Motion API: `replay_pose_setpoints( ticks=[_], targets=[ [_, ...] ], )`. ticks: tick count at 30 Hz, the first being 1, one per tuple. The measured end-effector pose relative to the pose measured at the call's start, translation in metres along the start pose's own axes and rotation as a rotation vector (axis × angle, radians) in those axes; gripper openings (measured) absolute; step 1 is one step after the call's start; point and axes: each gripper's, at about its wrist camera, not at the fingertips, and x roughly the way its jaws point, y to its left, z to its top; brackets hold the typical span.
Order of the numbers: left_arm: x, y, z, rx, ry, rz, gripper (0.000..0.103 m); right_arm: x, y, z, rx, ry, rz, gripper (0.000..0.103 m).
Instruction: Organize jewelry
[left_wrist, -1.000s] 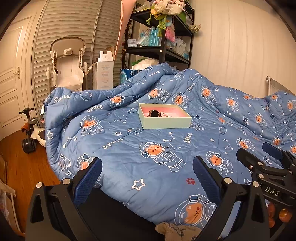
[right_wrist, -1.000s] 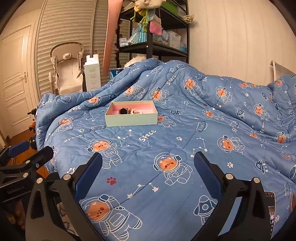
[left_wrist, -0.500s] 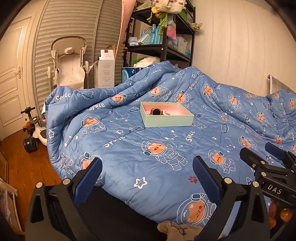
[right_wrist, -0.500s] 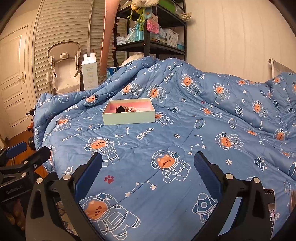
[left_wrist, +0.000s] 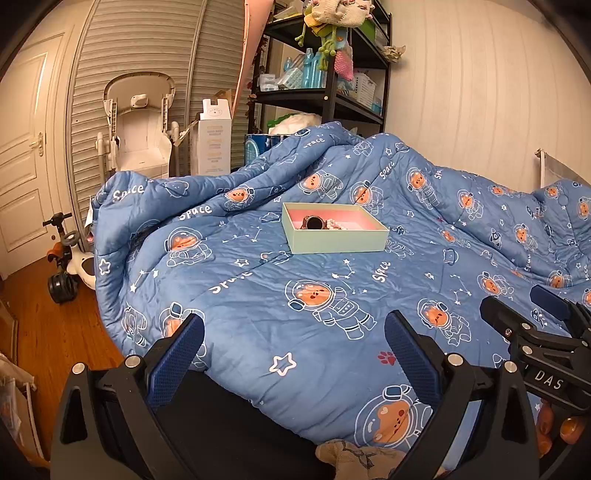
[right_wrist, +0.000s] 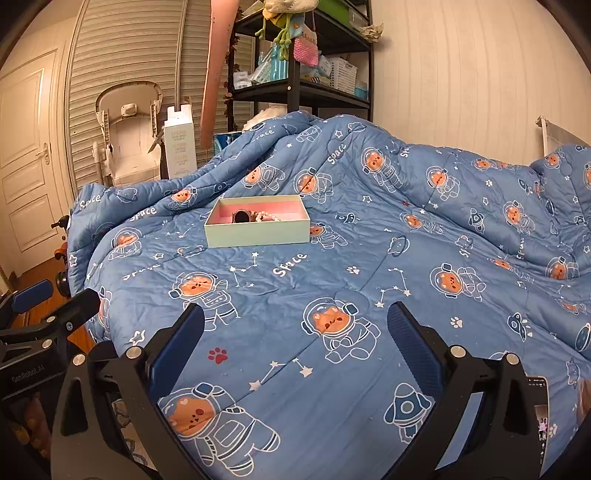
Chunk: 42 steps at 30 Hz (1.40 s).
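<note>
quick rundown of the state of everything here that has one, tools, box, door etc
left tool: open, empty, over the near edge of the bed
right tool: open, empty, above the quilt
box: lidless, resting flat on the quilt
watch: lying inside the box
beaded jewelry: heaped in the box beside the watch
quilt: spread over the bed, bunched at the far side
door: shut

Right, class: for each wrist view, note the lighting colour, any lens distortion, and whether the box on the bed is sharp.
Left wrist view: warm yellowish light, dark rounded corners, wall lines bowed by the fisheye, box sharp. Right wrist view: same warm cast and curved edges, box sharp, quilt evenly lit without glare.
</note>
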Motion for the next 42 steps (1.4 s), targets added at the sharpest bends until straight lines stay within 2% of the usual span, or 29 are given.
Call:
replay_pose_setpoints(
  ticks=[42],
  targets=[
    [-0.0022, 0.0019, -0.0002, -0.004, -0.001, 0.03, 0.096, -0.0005, 0.0004, -0.001, -0.006, 0.001, -0.001, 0.097]
  ],
)
